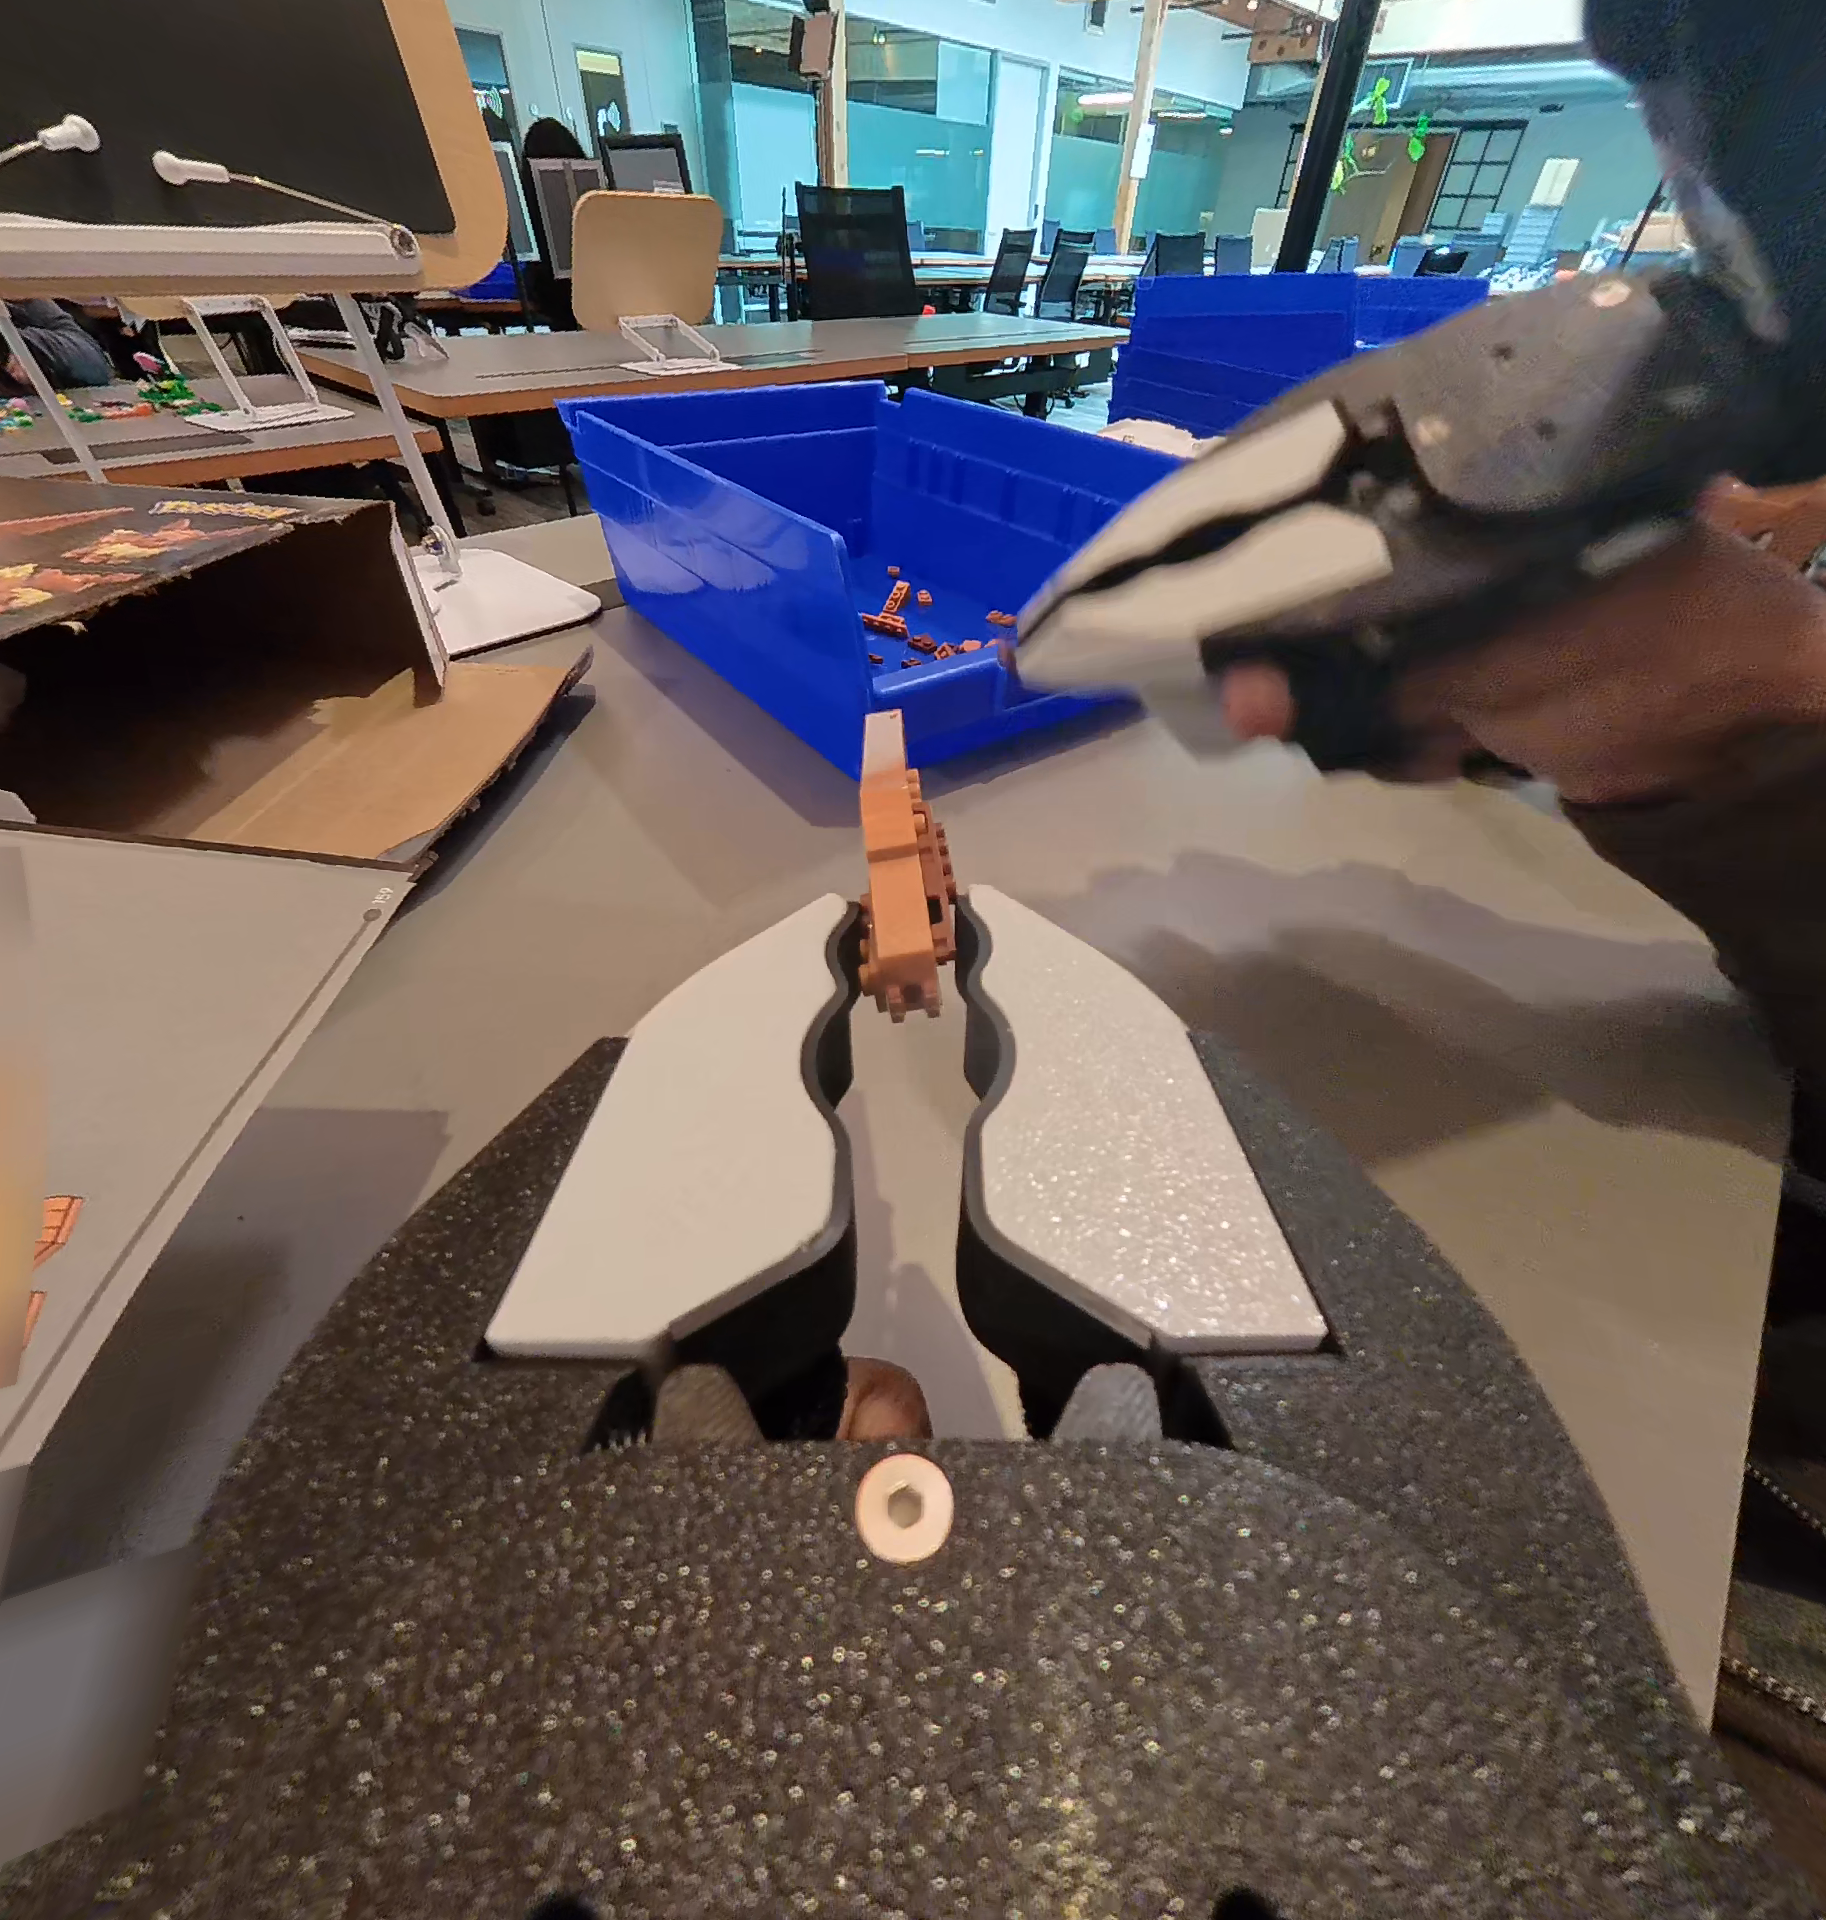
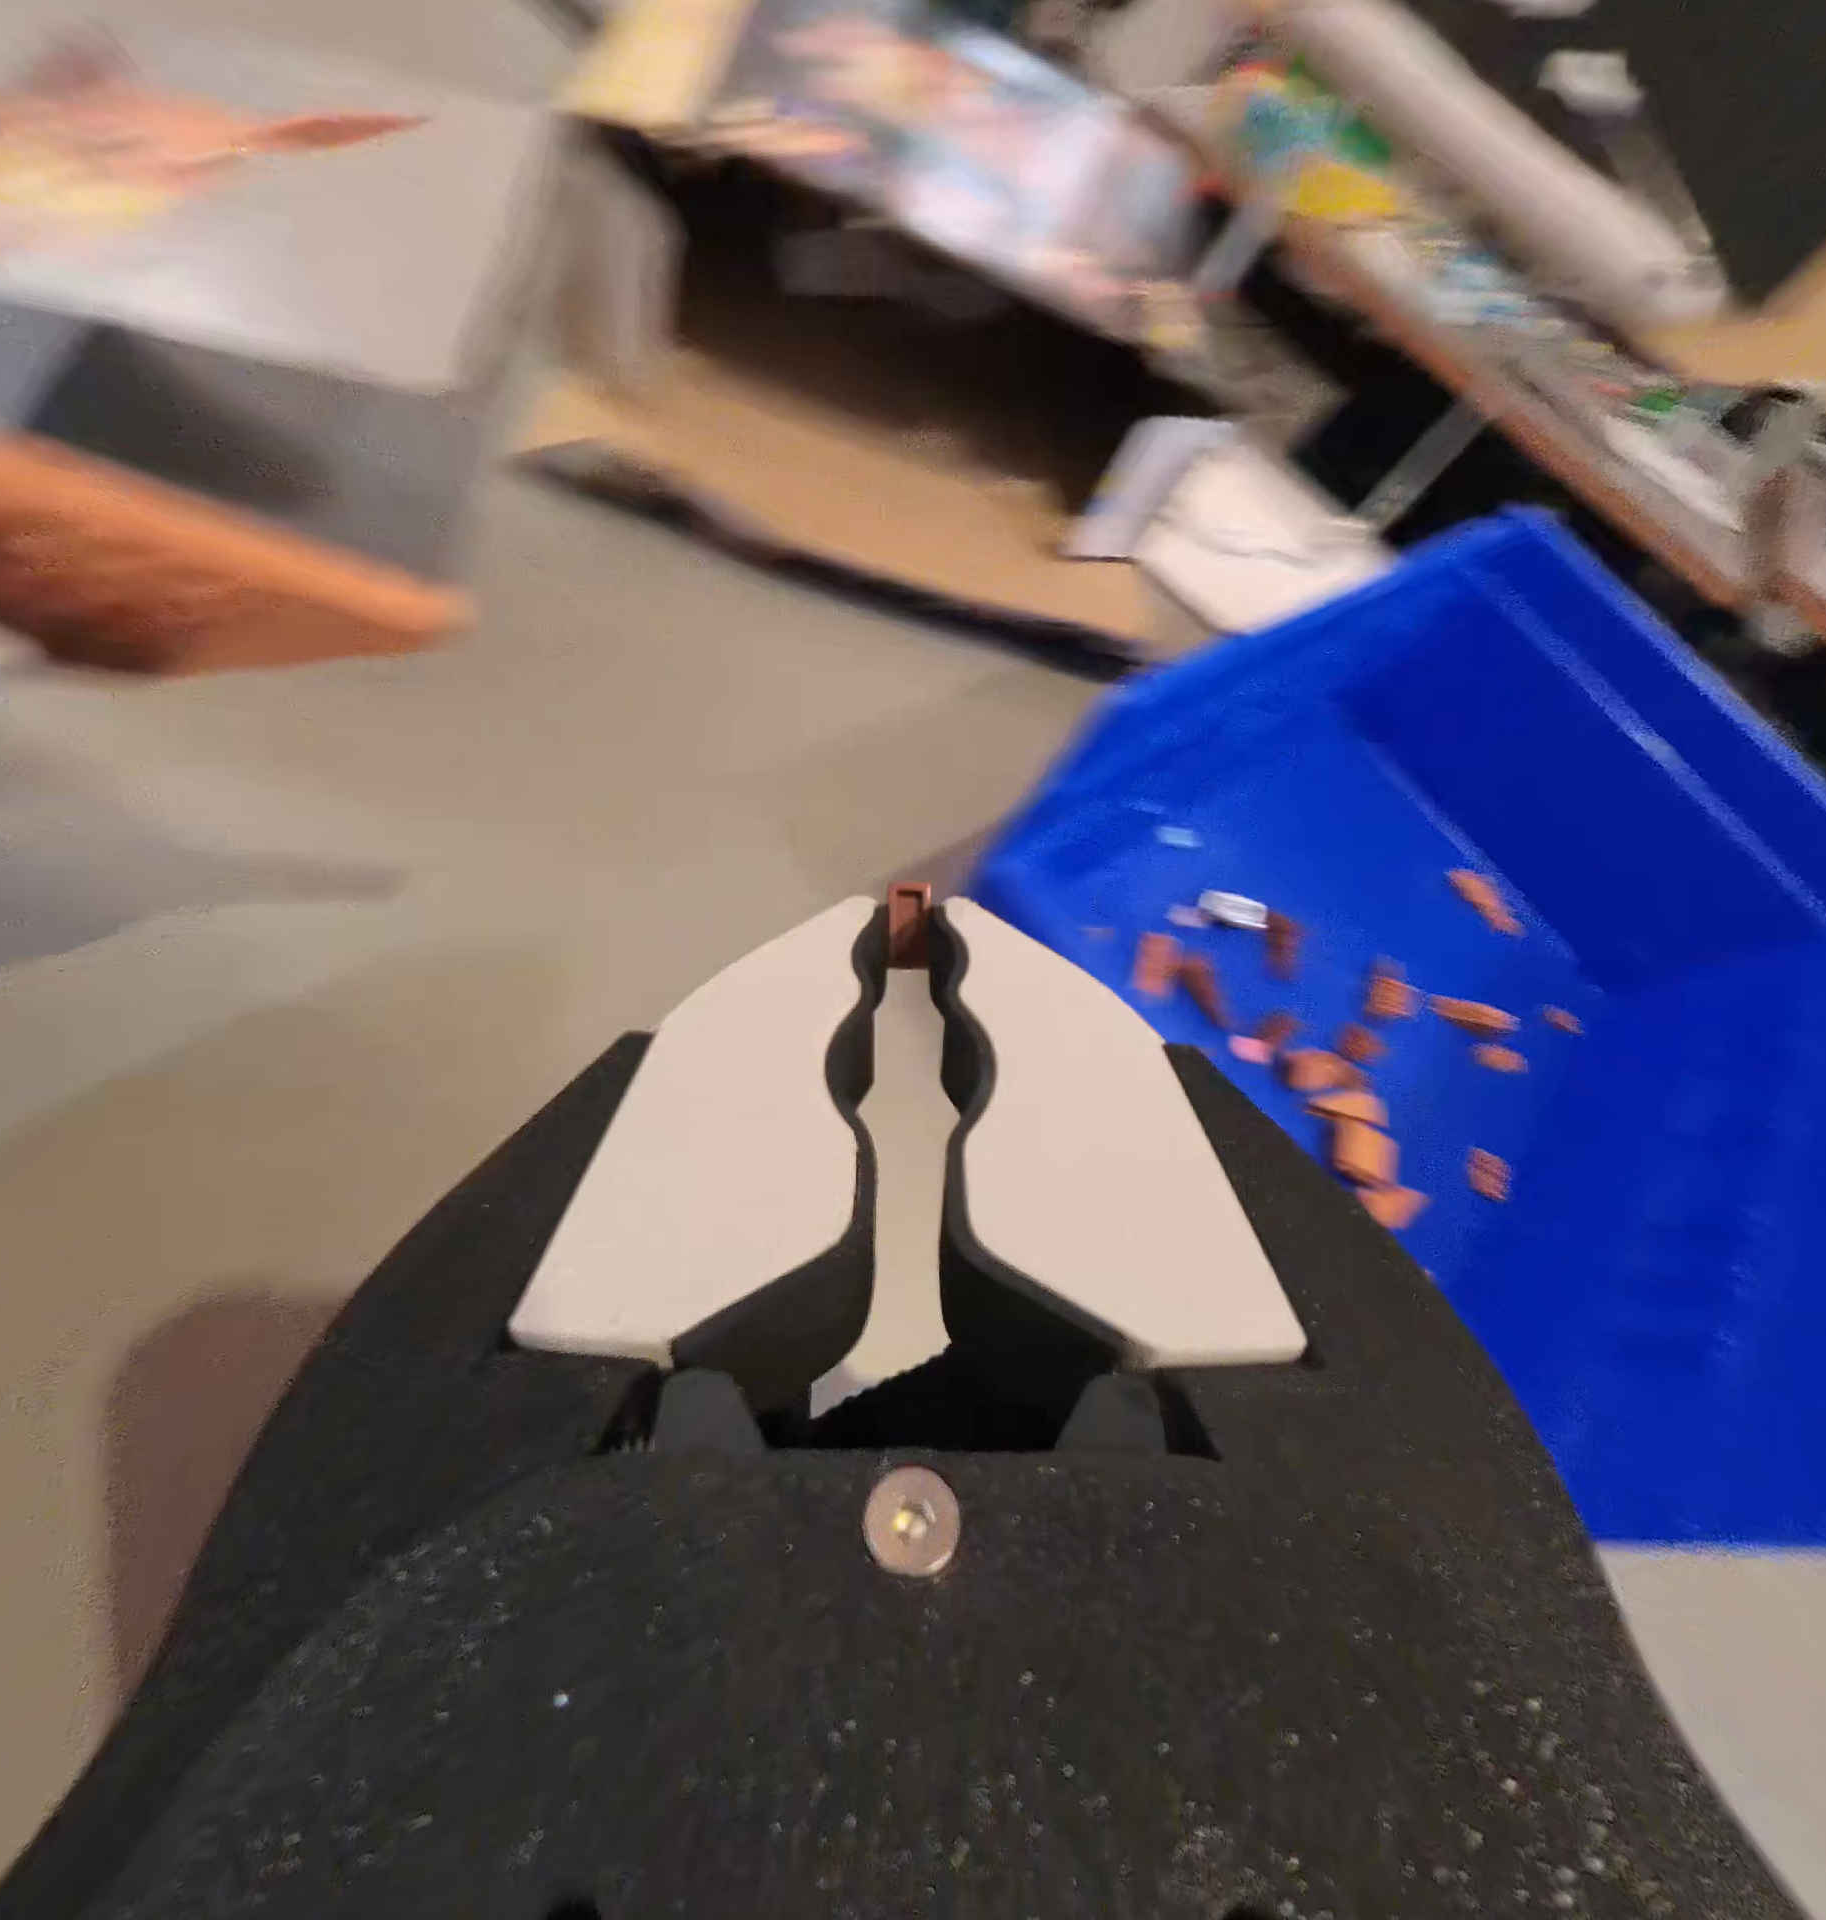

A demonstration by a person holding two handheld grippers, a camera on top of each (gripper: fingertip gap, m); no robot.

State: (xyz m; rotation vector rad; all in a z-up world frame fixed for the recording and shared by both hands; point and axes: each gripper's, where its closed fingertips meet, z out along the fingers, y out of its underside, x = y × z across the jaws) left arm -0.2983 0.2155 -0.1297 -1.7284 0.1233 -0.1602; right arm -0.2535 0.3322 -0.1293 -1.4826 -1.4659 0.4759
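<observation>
Left wrist view: my left gripper [image 1: 904,940] pinches a tan-and-brown brick assembly [image 1: 901,883], just in front of the blue bin [image 1: 743,561]. Right wrist view: my right gripper [image 2: 909,935] clamps narrow on a small brown brick [image 2: 908,925], left of that bin [image 2: 1615,1351].

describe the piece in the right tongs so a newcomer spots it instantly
Start at the big blue plastic bin on the grey table; just left of its near corner are the right tongs. Pinched at their very tips is a small dark reddish-brown toy brick. Unlike the loose brown bricks scattered in the bin, it sits alone between the pads.
</observation>
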